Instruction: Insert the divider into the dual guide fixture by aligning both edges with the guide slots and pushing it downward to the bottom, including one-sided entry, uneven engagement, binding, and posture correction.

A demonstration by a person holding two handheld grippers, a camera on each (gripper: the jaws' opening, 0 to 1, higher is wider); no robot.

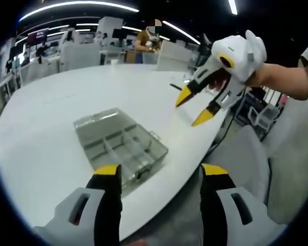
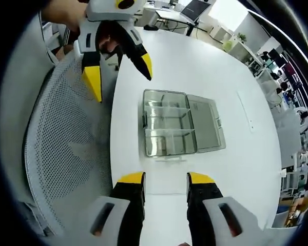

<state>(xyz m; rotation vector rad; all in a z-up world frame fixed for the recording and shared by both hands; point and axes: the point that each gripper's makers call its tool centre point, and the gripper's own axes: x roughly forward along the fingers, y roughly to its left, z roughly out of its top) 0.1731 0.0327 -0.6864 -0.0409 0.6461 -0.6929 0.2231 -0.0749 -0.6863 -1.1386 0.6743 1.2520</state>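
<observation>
White table [image 1: 51, 148], mesh chair [image 2: 66, 148], ceiling light strips [image 1: 77, 5], office desks behind

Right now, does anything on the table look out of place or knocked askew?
Nothing stands out. The clear compartment box lies flat on the white table, lid open. Both the left gripper and right gripper hover open, holding nothing.

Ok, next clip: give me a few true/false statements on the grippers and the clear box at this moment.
1. The clear compartment box lies open on the white table. True.
2. The left gripper grips a divider. False: its jaws are open and empty.
3. The right gripper holds nothing. True.
4. The right gripper touches the box. False: it hovers short of it.
5. A mesh chair stands beside the table. True.
</observation>
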